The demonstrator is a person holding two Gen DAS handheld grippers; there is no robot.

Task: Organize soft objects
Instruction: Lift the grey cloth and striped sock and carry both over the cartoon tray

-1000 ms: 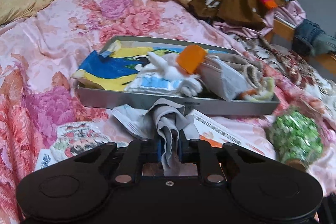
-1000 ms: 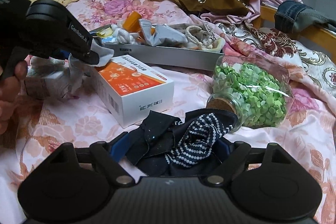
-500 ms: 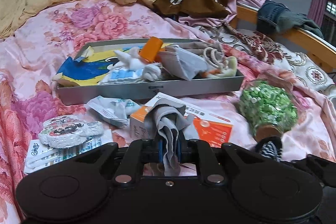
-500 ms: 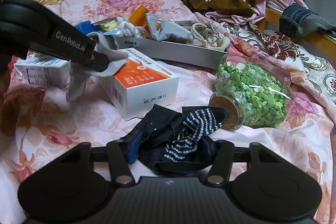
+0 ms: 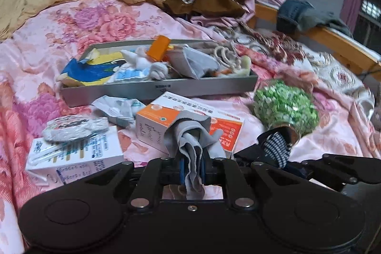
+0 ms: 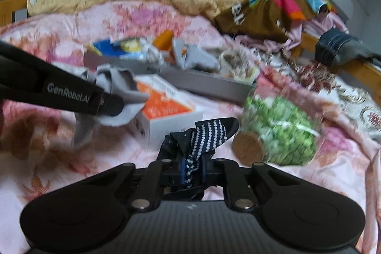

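Both grippers now clamp cloth: right gripper (image 6: 191,169) has just snapped shut on the dotted sock (image 6: 209,135); left gripper (image 5: 191,169) keeps its grey cloth (image 5: 190,135). Grey tray (image 5: 207,88) at twelve o'clock likely awaits both.

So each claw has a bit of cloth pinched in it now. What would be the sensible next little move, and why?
Probably lift the right gripper a little, so the dark dotted sock clears the pink bedspread before it goes to the grey tray. Both grippers are shut on cloth: the left gripper holds a grey cloth, and the tray already holds other soft items.
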